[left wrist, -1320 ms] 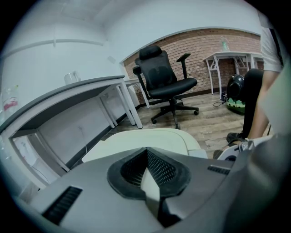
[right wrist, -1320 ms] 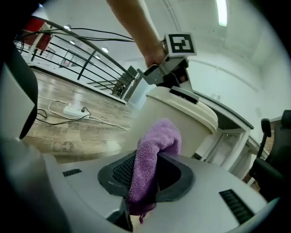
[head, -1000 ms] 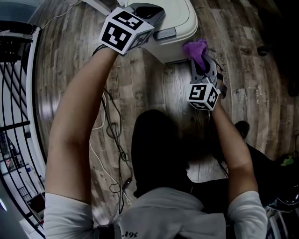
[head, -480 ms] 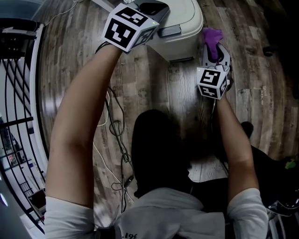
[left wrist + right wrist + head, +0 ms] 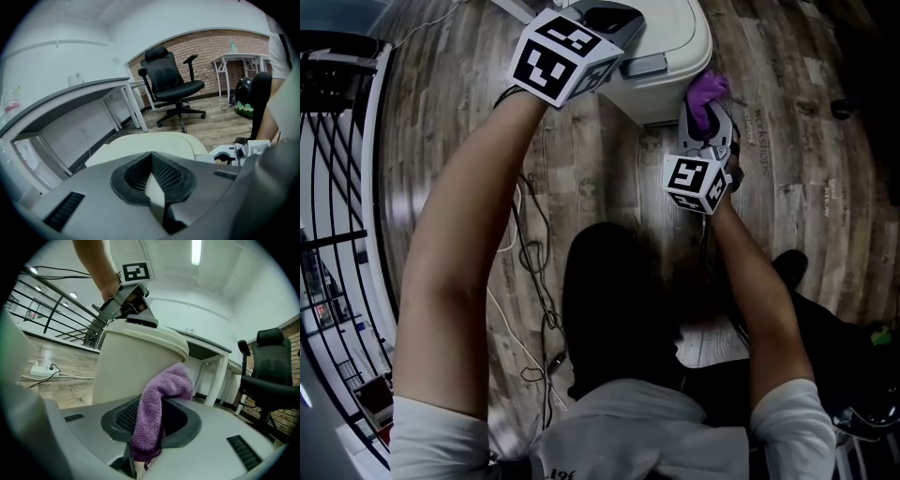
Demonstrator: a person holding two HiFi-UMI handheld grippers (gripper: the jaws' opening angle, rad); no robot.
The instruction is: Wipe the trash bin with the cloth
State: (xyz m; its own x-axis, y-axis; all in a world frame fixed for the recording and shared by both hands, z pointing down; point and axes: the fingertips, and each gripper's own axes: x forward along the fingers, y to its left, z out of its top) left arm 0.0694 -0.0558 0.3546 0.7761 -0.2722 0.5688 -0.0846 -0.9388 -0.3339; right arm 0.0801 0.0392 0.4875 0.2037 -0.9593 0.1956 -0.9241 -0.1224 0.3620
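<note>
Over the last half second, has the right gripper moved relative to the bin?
Yes. In the head view the right gripper, holding the cloth, has swung left, from outside the bin's right corner to just below it in the picture.

The person wore a pale grey short-sleeved shirt (image 5: 619, 436) and dark trousers (image 5: 614, 300). The left tool (image 5: 605, 17) and right tool (image 5: 710, 117) were grey, each bearing a white cube (image 5: 562, 58) with black square markers and dark meshed pads (image 5: 165, 172).

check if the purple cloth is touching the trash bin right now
Cannot tell. In the right gripper view the cloth overlaps the wall of the trash bin, hiding any gap; the head view shows it beside the rim, no clearer.
</note>
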